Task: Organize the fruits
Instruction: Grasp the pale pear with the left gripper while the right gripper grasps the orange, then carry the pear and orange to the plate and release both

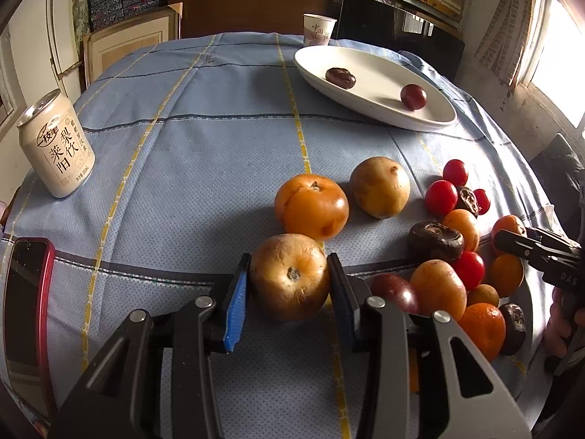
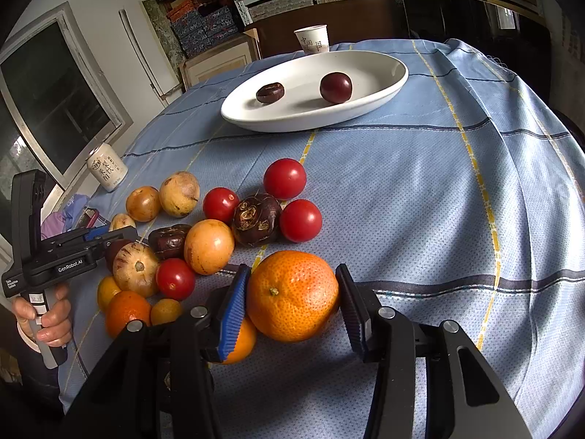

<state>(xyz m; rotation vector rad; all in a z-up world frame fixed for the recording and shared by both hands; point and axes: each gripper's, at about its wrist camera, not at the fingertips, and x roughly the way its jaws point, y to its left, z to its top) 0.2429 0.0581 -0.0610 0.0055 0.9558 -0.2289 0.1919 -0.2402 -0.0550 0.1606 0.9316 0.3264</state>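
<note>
Tangerine [image 2: 292,294] sits clamped in my right gripper [image 2: 292,303]; my left gripper [image 1: 289,281] pinches a yellow-brown passion fruit [image 1: 289,276]. Both seem bound for the white oval plate [image 2: 365,109] near the table's far edge.

A table draped in a blue checked cloth [image 1: 190,153] fills both views. In the left wrist view, a white oval plate [image 1: 369,109] sits at upper right, a paper cup [image 1: 318,29] behind it, a drink can [image 1: 56,146] at the left edge and a red phone [image 1: 25,322] at lower left. Loose fruit [image 2: 219,219] clusters at centre-left of the right wrist view.
</note>
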